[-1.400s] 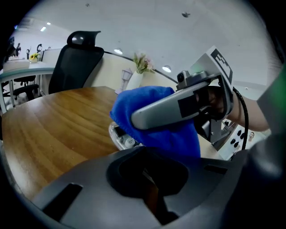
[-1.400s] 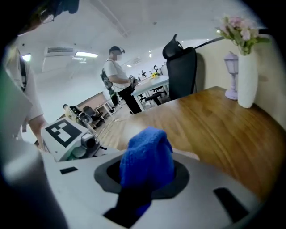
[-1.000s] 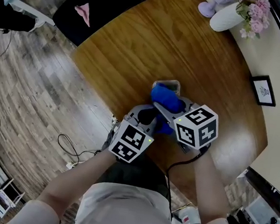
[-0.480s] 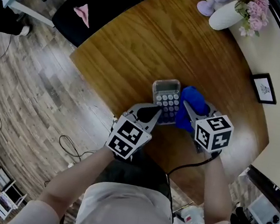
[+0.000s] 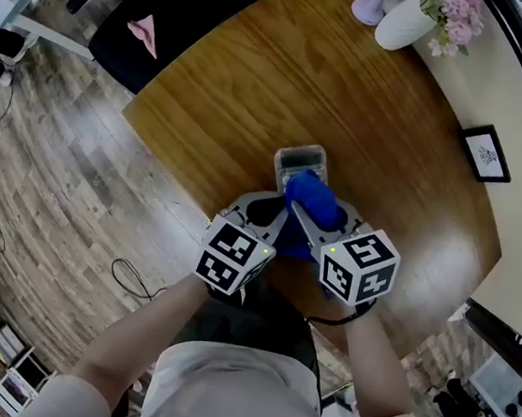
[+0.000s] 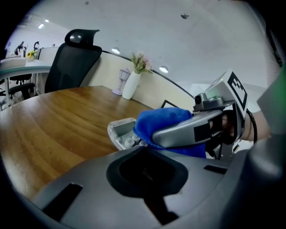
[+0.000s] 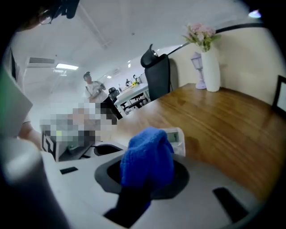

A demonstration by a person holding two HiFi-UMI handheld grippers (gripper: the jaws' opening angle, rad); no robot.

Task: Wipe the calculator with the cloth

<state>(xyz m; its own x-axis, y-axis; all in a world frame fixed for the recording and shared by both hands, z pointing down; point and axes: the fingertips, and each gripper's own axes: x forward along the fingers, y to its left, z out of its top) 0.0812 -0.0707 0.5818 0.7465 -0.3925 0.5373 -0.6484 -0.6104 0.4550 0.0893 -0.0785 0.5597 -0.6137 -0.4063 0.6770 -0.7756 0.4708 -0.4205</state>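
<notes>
The right hand-held gripper (image 5: 297,205) was clenched on a blue cloth (image 5: 314,195), the fabric bunched up out of its jaws and folded forward over its tip. That cloth lay on top of the calculator (image 5: 297,158), covering most of the keys, so that only the display end and a few pale buttons showed beyond it. In the right gripper view the cloth (image 7: 147,156) stood between the jaws with the calculator's small screen (image 7: 176,136) just behind it. The left hand-held gripper (image 5: 274,216) had its jaws drawn together with nothing seen between them, its tip right at the near end of the calculator; whether it touched the casing could not be told. From the left gripper view the calculator (image 6: 121,132) sat flat just past the jaw tips, the cloth (image 6: 163,120) draped over it and the grey finger of the right gripper lying across the cloth. Both grippers were close side by side near the person's edge of the rounded wooden worktop (image 5: 258,80). Well away at the far edge stood a white vase of pink flowers (image 5: 401,27) with a small lilac ornament (image 5: 371,4) beside it, and a black picture frame (image 5: 483,155) lay farther right. A black office chair (image 5: 172,13) stood beyond the worktop on the wood-look floor (image 5: 41,157).
</notes>
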